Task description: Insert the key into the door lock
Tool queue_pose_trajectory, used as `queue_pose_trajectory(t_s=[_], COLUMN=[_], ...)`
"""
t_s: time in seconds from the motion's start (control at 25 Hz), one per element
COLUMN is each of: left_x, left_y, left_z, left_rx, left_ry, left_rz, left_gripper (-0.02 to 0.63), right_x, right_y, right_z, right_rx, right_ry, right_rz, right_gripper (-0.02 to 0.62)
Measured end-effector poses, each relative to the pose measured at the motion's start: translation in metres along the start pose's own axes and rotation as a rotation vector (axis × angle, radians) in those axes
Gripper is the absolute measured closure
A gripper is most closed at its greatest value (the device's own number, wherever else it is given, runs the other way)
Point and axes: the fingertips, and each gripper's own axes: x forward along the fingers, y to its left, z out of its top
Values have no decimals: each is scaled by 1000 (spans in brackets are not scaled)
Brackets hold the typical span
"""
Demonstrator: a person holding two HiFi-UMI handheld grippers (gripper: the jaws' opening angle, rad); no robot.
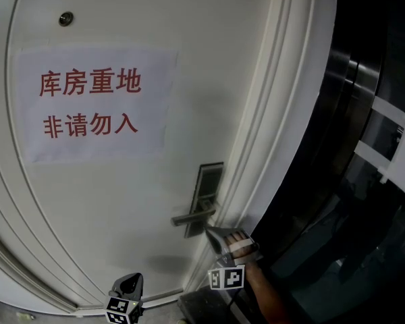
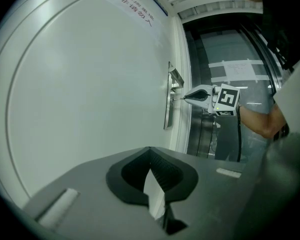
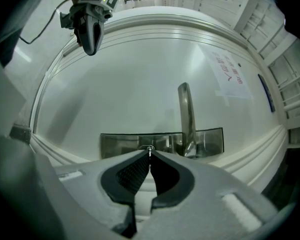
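The right gripper (image 3: 150,156) has its jaws pinched narrow on the key (image 3: 150,149), a small bit of metal showing right at their tips. The key's end meets the round keyhole in the lock plate (image 3: 120,143); how far in it sits can't be made out. This gripper points level and square at the door (image 1: 121,201), with a hand (image 1: 241,243) behind it and the marker cube (image 1: 227,277) below the wrist. The lever handle (image 3: 186,114) stands just beside the keyhole on the same plate, which is mounted close to the door's right edge, below mid-height in the head view.

The left gripper (image 2: 150,151) has its jaws closed tip to tip with nothing between them. It hangs near the door's bottom edge, well apart from the lock, facing bare white panel.

Higher up, towards the door's left edge, a paper notice (image 1: 94,106) with red characters is stuck on, and a small round fitting (image 1: 66,19) sits above it
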Motion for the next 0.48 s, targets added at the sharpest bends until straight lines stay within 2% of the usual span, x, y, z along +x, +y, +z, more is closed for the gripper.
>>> queue_pose_trajectory(t_s=[0.48], left_x=[-2], left_y=[3], left_z=[4], left_rx=[6], left_ry=[-5], left_rz=[11], left_gripper=[604], right_x=[9], right_y=[2], right_z=[1], right_rx=[11], right_ry=[-1], right_rz=[3], right_gripper=[584])
